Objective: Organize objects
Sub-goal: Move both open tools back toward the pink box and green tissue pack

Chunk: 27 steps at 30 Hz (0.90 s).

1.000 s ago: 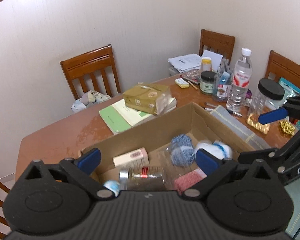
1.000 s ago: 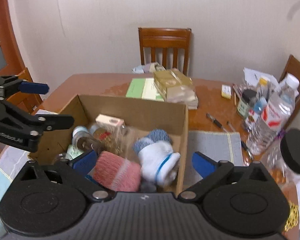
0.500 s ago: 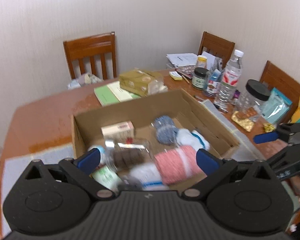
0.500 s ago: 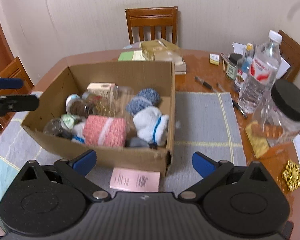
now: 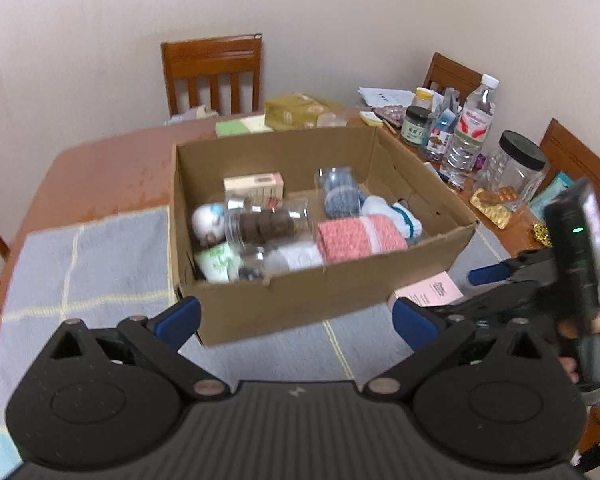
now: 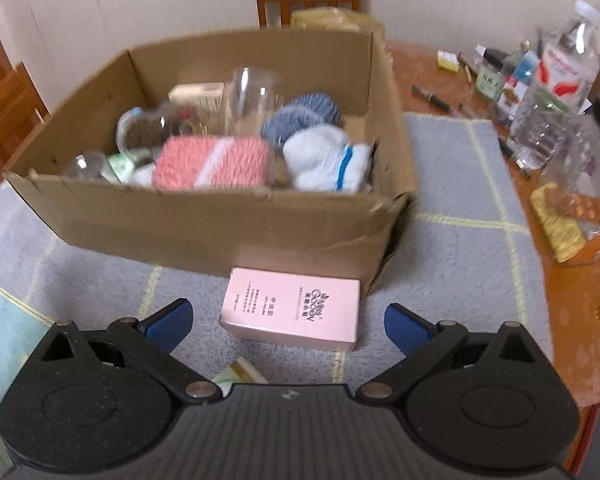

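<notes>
Since the earlier frames both grippers have drawn back from above the cardboard box [image 5: 324, 300] toward the near table edge.

Left wrist view: the left gripper [image 5: 296, 320] is spread wide and empty, over the grey mat [image 5: 88, 264] before the box. The right gripper [image 5: 480, 280] is seen at right, near the pink box [image 5: 428, 294].

Right wrist view: the right gripper [image 6: 286, 320] is wide apart and holds nothing. The pink box [image 6: 292, 312] lies flat on the mat [image 6: 460, 240] between its fingers, just beside the cardboard box [image 6: 220, 224] front wall.

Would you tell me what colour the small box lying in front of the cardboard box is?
Pale pink box, seen best from the right wrist.
</notes>
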Available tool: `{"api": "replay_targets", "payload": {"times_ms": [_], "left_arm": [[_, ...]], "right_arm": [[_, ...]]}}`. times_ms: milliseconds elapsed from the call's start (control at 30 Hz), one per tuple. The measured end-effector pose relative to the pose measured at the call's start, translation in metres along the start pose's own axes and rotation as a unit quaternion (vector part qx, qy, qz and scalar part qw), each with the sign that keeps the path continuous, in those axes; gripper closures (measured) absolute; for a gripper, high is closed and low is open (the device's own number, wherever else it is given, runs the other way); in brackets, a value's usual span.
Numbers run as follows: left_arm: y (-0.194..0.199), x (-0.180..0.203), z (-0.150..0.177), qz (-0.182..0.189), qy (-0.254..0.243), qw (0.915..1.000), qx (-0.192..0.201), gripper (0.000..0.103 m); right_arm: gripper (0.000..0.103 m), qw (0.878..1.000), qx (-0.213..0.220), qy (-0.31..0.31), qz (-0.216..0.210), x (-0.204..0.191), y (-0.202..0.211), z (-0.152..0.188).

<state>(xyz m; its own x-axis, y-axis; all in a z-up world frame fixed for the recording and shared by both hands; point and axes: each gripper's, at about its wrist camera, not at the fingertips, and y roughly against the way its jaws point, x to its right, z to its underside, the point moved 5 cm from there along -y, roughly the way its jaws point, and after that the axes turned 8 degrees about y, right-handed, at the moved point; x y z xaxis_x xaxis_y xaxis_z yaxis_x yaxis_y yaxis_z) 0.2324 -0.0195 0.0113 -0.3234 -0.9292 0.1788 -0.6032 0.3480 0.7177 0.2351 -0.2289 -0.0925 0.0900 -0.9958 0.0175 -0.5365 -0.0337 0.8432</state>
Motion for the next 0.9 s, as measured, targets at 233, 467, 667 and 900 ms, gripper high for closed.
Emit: {"api": "replay_targets", "payload": {"times_ms": [233,467,667,900], "left_arm": [[-0.004,-0.001,0.019,-0.007,0.012,0.9999,-0.01,0.002],[-0.017,-0.001,0.029,-0.021,0.006,0.9995,-0.024,0.002],[-0.035,0.011,0.041,-0.019,-0.014,0.999,-0.039,0.002],[-0.061,0.035,0.054,-0.003,-0.043,0.9975,-0.056,0.002]], "right_arm": [[0.0,0.999,-0.013,-0.006,0.038,0.0,-0.024,0.003],[0.0,0.998,-0.027,-0.026,0.05,0.023,-0.028,0.014],[0.0,0.997,-0.034,-0.034,0.053,0.047,-0.023,0.027],[0.0,0.998,-0.026,-0.036,0.054,0.056,-0.018,0.039]]}}
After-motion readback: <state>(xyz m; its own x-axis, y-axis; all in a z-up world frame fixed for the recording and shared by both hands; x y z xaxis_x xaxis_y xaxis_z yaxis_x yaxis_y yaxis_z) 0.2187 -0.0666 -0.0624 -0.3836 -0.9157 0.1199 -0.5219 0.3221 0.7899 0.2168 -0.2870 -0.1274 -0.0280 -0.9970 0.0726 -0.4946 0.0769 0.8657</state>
